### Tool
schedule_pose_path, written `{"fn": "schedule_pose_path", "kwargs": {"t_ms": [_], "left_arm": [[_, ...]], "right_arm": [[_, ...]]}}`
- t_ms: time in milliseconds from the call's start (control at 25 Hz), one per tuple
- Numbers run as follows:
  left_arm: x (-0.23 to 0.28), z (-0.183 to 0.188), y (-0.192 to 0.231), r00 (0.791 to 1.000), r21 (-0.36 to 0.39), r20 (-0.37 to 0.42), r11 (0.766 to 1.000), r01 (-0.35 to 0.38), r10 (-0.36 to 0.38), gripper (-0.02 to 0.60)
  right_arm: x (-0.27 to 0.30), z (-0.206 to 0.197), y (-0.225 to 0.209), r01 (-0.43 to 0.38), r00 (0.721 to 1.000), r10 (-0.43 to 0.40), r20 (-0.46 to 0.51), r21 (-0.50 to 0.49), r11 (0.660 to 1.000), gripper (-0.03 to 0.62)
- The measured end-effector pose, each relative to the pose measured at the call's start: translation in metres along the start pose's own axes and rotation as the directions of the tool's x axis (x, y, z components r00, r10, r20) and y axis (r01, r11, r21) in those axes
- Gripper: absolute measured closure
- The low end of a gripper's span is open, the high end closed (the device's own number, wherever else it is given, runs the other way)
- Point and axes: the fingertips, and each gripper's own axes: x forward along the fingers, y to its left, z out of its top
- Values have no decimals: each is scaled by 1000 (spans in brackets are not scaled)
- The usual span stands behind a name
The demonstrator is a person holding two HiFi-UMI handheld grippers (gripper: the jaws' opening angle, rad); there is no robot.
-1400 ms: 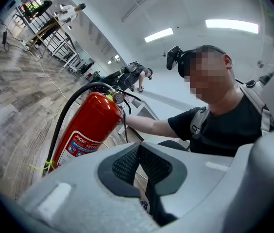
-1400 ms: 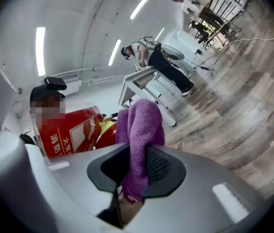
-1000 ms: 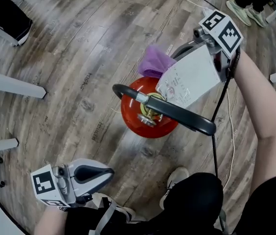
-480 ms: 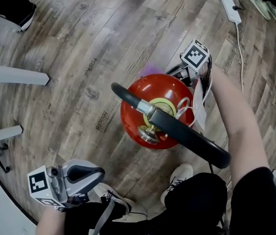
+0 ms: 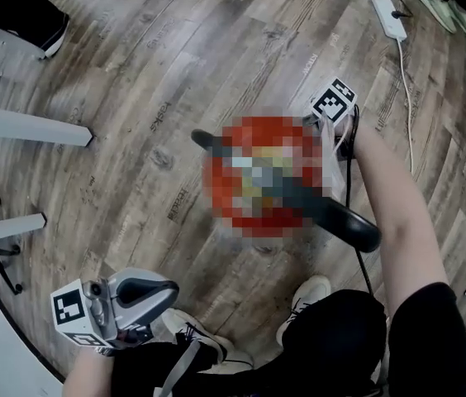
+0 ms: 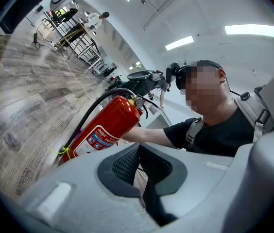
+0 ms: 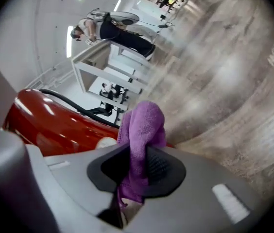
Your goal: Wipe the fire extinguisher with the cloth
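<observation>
Just beside the fire extinguisher (image 6: 108, 127), which is standing on the wood floor (image 5: 134, 73), the right gripper (image 7: 137, 164) is pinching the purple cloth (image 7: 144, 125) between its fingers (image 7: 161, 166). Well apart from the fire extinguisher, the left gripper (image 5: 167, 292) is hovering, its fingers pressed together on nothing.

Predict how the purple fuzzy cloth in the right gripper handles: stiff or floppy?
Probably floppy: the purple fuzzy cloth bunches and folds over above the right gripper. Likely light, compressible: the jaws pinch it thin. May drag on the glossy red fire extinguisher.
</observation>
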Motion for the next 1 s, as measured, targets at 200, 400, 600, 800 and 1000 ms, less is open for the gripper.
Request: {"fn": "schedule_pose_path", "kwargs": {"t_ms": [200, 400, 600, 800, 1000], "left_arm": [[5, 3, -12, 998, 46, -6, 997, 58, -57, 580], [3, 12, -22, 993, 78, 17, 990, 116, -118, 580], [-10, 14, -30, 988, 79, 32, 986, 147, -150, 580], [-22, 9, -26, 991, 49, 56, 992, 119, -122, 580], [-37, 11, -15, 995, -14, 74, 998, 65, -64, 580]], "right_arm": [[-50, 46, 133, -179, 984, 170, -59, -214, 960, 523], [-87, 81, 231, -132, 972, 37, -233, -405, 905, 525], [-95, 95, 289, -120, 916, -96, -390, -494, 861, 525], [-72, 99, 290, -162, 842, -143, -520, -497, 852, 525], [-42, 98, 236, -181, 761, -138, -633, -412, 893, 526]]}}
